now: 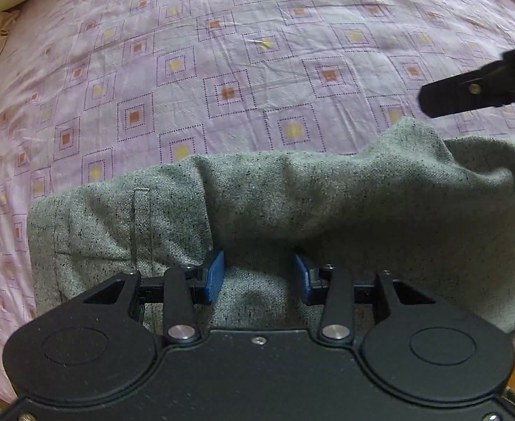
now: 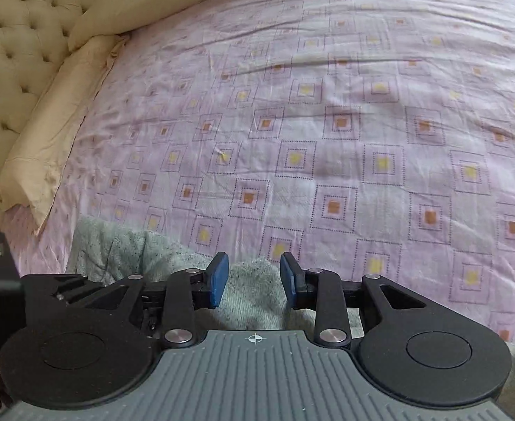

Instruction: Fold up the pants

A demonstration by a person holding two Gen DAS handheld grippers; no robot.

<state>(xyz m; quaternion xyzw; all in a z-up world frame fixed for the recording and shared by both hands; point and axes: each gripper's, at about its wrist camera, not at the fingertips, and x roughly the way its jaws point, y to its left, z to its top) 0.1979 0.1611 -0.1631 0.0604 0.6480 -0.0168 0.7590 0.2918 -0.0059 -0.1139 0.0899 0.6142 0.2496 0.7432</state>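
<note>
The pants [image 1: 292, 203] lie bunched at the bed's [image 1: 222, 70] near edge. Left tool [image 1: 259, 275] and right tool [image 2: 253, 279] straddle cloth, pads apart; closing shallow risks pinching one layer, skewing the fold.

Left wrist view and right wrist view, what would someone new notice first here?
The lilac bedsheet with its squares fills both views. Grey speckled pants lie bunched along its near edge, with blue-padded jaws of the left gripper and right gripper set apart over the cloth. A cream pillow rests by the tufted headboard, upper left.
</note>
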